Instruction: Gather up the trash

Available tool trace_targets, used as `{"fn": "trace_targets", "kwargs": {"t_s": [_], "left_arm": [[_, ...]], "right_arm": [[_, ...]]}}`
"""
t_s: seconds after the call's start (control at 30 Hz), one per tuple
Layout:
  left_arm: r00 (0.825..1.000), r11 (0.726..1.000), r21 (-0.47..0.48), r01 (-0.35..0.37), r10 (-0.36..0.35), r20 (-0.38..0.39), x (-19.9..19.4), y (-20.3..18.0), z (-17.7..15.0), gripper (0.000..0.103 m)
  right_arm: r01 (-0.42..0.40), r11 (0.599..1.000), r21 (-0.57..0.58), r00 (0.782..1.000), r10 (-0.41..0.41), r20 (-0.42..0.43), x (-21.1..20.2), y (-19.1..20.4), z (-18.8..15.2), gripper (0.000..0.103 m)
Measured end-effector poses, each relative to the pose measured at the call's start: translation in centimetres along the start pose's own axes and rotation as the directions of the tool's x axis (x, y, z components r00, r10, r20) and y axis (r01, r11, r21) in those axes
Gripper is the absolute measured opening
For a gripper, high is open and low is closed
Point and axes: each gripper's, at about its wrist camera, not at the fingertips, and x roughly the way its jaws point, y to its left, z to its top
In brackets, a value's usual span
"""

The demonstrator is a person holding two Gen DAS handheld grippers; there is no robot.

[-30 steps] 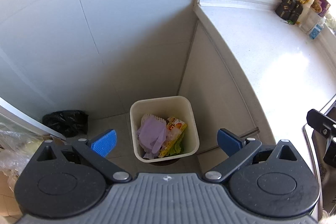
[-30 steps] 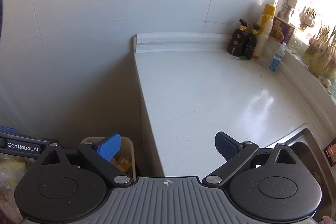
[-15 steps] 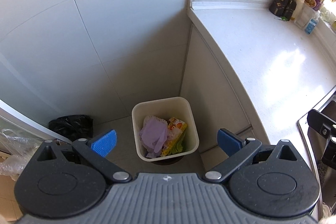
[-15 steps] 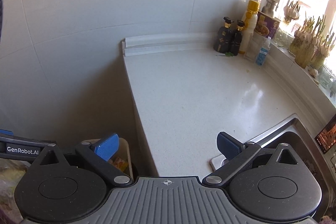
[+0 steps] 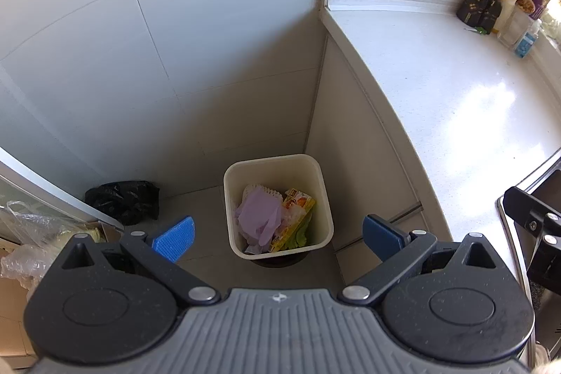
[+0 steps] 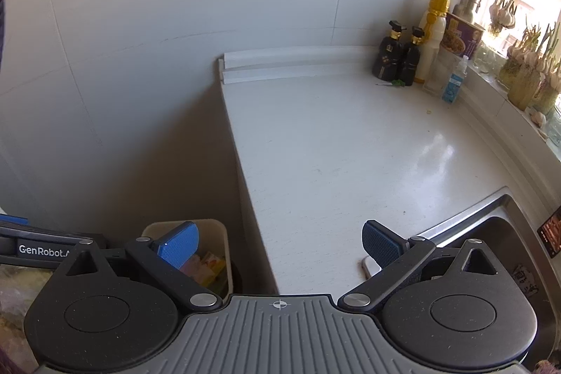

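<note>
1. Since a second ago both views have drawn back and risen a little: the bin [image 5: 277, 209] sits smaller between the left fingers, and more of the sink [image 6: 491, 233] shows on the right.
2. Nearest, the left gripper [image 5: 277, 235] hangs wide and empty above the bin; the right gripper [image 6: 280, 244] is equally wide and empty over the worktop [image 6: 350, 146] edge.
3. Inside the bin lie a purple glove [image 5: 261, 214] and a yellow wrapper [image 5: 294, 216], so the collected trash looks already dropped.
4. Farther off, the worktop is nearly bare; only a small green scrap [image 6: 396, 82] beside the bottles [image 6: 396, 58] may remain, judging from here.
</note>
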Motion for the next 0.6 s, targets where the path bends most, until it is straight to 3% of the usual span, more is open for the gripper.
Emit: {"fn": "trace_targets", "kwargs": {"t_s": [0.6], "left_arm": [[1.000, 1.000, -0.023, -0.005, 0.004, -0.021, 0.5, -0.3, 0.4, 0.102]], "right_arm": [[-0.042, 0.999, -0.029, 0.999, 0.041, -0.026, 1.3, -0.5, 0.7, 0.101]]}}
